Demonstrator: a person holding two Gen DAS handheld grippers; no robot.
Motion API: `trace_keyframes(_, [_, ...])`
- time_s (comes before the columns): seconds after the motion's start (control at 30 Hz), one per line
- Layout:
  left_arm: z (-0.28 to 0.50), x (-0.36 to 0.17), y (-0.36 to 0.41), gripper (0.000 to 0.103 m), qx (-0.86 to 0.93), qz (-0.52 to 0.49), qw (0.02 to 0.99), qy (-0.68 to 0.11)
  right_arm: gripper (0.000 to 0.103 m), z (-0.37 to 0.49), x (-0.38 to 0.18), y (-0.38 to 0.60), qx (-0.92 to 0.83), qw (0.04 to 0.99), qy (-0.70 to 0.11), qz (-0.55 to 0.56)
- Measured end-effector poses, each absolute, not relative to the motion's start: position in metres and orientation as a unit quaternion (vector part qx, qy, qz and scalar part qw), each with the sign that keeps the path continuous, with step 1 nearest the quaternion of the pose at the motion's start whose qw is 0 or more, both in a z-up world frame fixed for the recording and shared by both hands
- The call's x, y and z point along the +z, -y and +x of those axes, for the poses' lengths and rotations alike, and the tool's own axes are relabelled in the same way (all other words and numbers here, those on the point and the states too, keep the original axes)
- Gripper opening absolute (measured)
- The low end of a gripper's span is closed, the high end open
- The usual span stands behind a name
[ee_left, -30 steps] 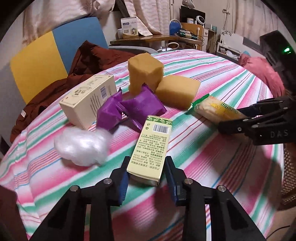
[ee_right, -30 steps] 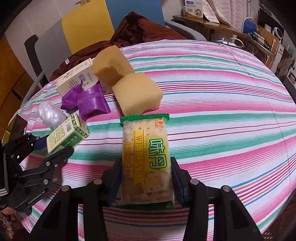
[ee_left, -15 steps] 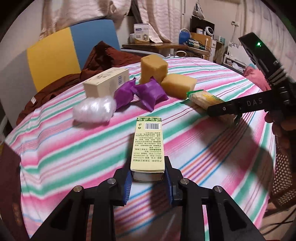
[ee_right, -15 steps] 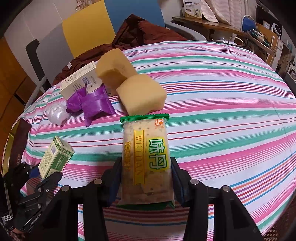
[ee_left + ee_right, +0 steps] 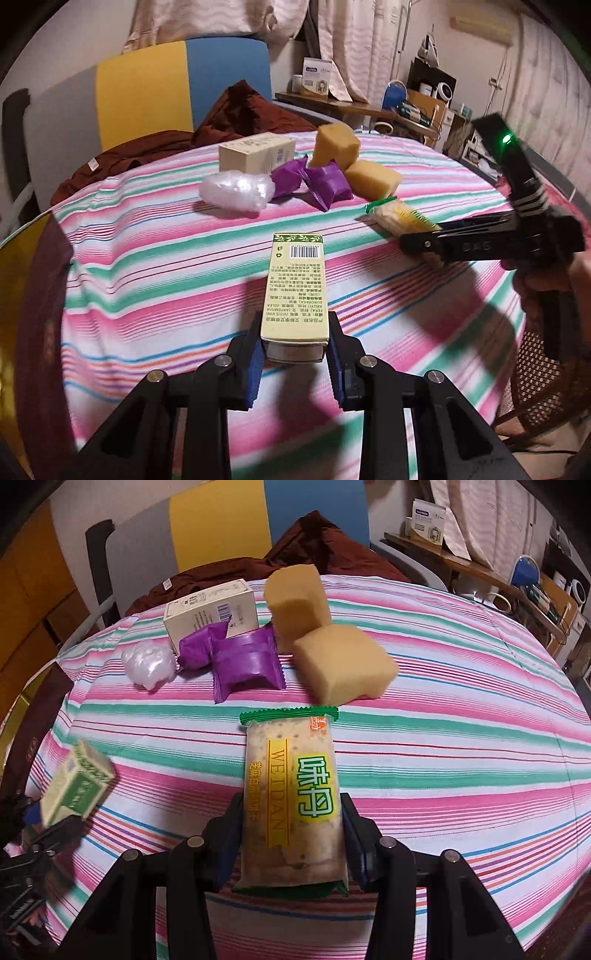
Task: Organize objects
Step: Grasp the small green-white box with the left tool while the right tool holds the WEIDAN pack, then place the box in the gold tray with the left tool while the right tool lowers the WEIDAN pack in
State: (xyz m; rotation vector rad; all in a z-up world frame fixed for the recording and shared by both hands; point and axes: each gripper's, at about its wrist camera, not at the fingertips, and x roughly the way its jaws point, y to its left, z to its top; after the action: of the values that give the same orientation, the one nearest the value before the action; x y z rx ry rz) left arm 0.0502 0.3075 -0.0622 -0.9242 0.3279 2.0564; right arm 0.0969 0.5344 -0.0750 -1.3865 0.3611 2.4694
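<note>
My left gripper [image 5: 294, 354] is shut on a slim green and cream carton [image 5: 296, 286], held lifted over the near part of the striped table. The same carton [image 5: 75, 782] shows blurred at the left of the right wrist view. My right gripper [image 5: 293, 834] is shut on a cracker packet [image 5: 293, 794] with green ends and a yellow label, also seen as the packet [image 5: 400, 218] at the right of the left wrist view. Further back lie two yellow sponges [image 5: 343, 664], two purple sachets [image 5: 245, 661], a cream box [image 5: 210, 614] and a white plastic wad [image 5: 149, 662].
The striped cloth [image 5: 155, 280] covers a round table. A dark red garment [image 5: 236, 118] lies on a yellow and blue chair [image 5: 184, 88] behind it. A cluttered desk [image 5: 354, 107] stands at the back right, a wicker chair [image 5: 539, 373] at the right edge.
The left gripper closed on the green carton and drew it back toward the table's near edge, away from the pile. The right gripper kept its hold on the packet and shifted slightly.
</note>
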Motion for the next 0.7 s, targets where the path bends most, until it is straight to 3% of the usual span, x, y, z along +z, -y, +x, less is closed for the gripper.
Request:
trace_keyframes(0.4, [0.035,-0.019,-0.222,0.030,0.864,-0.349,0.361,-0.046,0.049,0.097,-0.079,-0.533,0.859,0.141,-0.109,-0.479])
trace_keyframes(0.7, [0.002,-0.017,-0.138,0.030,0.888,-0.368,0.274,0.019,0.049,0.098,-0.080,-0.532,0.859,0.141,-0.110,-0.480])
